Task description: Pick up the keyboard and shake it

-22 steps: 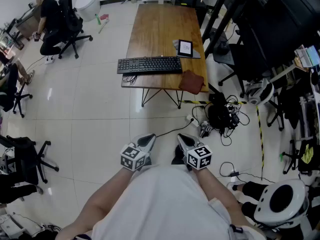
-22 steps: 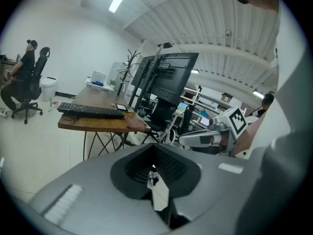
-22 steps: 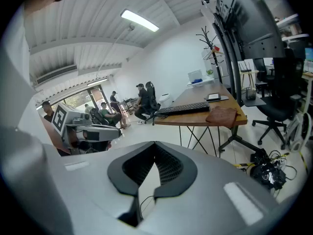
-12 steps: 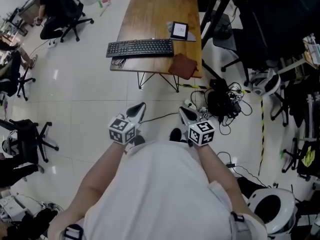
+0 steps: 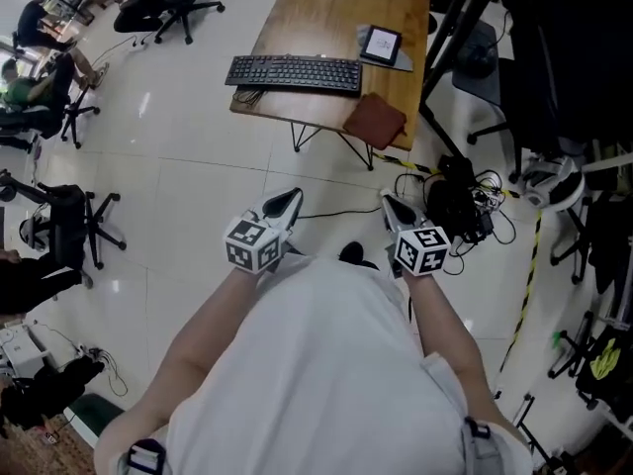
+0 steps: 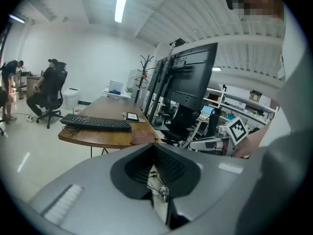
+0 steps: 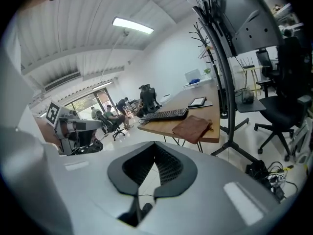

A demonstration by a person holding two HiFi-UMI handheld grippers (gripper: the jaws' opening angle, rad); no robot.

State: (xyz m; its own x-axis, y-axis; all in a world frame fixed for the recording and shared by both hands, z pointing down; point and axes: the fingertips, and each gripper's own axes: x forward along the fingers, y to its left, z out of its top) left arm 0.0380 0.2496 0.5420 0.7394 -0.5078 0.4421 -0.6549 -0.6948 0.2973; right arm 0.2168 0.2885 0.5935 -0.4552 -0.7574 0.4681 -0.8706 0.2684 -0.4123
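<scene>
The keyboard point(image 5: 294, 72) is seen near the table's point(image 5: 326, 13) front edge, well apart from the left gripper point(image 5: 290, 199) and right gripper point(image 5: 390, 204), both closed on nothing; it is judged light, stiff and long, best gripped at both short ends.

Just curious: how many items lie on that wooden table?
3: a black keyboard across the near end, a tablet behind its right end, a brown pouch at the near right corner. The table's far end is cut off.
</scene>
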